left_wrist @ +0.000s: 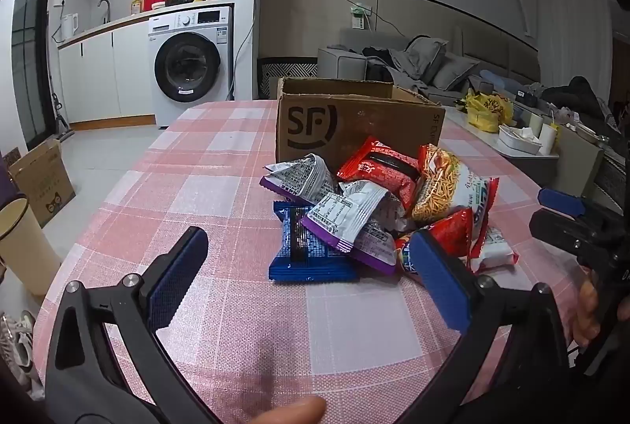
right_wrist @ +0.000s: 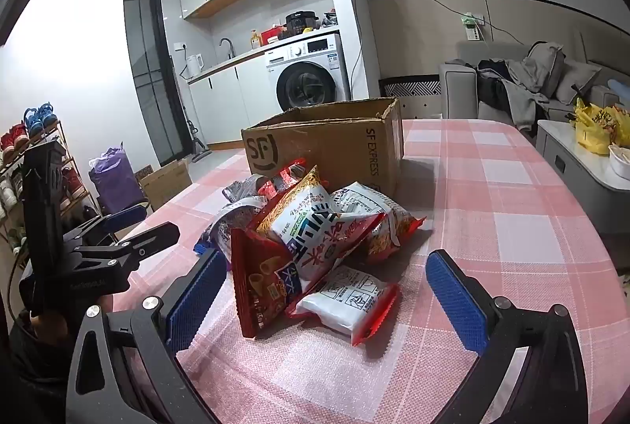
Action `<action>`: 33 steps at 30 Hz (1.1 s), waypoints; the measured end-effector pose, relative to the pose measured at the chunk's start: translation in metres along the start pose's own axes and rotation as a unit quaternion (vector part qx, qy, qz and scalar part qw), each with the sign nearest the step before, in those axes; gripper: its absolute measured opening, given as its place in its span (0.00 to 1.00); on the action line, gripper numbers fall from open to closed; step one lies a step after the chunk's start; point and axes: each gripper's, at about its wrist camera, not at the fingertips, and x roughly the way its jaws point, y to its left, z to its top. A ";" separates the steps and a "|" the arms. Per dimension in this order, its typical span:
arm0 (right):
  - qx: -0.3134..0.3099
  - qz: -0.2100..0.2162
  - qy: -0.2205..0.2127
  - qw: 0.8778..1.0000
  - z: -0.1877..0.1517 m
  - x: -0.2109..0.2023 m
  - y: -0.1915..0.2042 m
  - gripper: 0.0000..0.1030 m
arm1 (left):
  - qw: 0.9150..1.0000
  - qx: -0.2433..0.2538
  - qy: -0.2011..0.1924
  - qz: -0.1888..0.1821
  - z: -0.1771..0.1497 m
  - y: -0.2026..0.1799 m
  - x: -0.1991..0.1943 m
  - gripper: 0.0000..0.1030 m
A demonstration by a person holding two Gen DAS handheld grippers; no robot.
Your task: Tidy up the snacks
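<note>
Pink checked tablecloth (left_wrist: pixel 197 187) is noted beneath heaped snack packets (left_wrist: pixel 370 203) and a cardboard box (left_wrist: pixel 346 124); left gripper (left_wrist: pixel 311 278) and right gripper (right_wrist: pixel 334 302) are held released, empty.

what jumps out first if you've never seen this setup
A heap of snack packets sits mid-table on the pink checked tablecloth, red, blue and purple-edged ones piled together. Right behind it stands an open cardboard box. Both grippers, left and right, face the heap with jaws wide open.

The box (right_wrist: pixel 327 148) bears an "SF" logo on one side; "SF EXPRESS" runs down the adjoining side.
</note>
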 end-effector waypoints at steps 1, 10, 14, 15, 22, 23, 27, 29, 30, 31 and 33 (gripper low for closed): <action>0.000 0.000 -0.002 1.000 0.000 0.000 0.000 1.00 | 1.000 0.000 0.002 -0.001 0.000 0.000 0.000 0.99; 0.000 -0.002 -0.001 1.000 0.000 0.000 0.000 1.00 | 1.000 0.006 -0.002 0.000 -0.001 -0.003 0.003 0.99; 0.000 -0.001 -0.001 1.000 0.000 -0.001 -0.001 1.00 | 1.000 0.007 -0.002 -0.001 -0.001 -0.003 0.002 0.99; 0.000 -0.001 -0.001 1.000 0.000 -0.001 -0.001 1.00 | 1.000 0.006 -0.001 -0.001 -0.001 -0.004 0.003 0.99; 0.001 0.000 -0.001 1.000 0.001 -0.001 -0.001 1.00 | 1.000 0.005 -0.001 -0.002 0.000 -0.004 0.003 0.99; 0.001 -0.001 -0.001 1.000 0.001 -0.001 -0.001 1.00 | 1.000 0.005 -0.001 -0.002 0.000 -0.004 0.003 0.99; 0.001 -0.001 -0.002 1.000 0.001 -0.001 -0.001 1.00 | 1.000 0.004 -0.002 -0.003 0.000 -0.004 0.003 0.99; 0.000 -0.001 -0.003 1.000 0.001 -0.001 -0.001 1.00 | 1.000 0.003 -0.001 -0.002 0.000 -0.004 0.004 0.99; 0.001 -0.001 -0.001 1.000 0.002 -0.001 -0.003 1.00 | 1.000 0.002 0.000 -0.002 0.000 -0.004 0.004 0.99; 0.001 -0.001 -0.001 1.000 0.002 -0.001 -0.003 1.00 | 1.000 0.004 -0.001 -0.002 0.000 -0.004 0.003 0.99; 0.000 -0.002 -0.002 1.000 0.000 -0.001 -0.001 1.00 | 1.000 0.003 -0.002 -0.002 -0.001 -0.005 0.004 0.99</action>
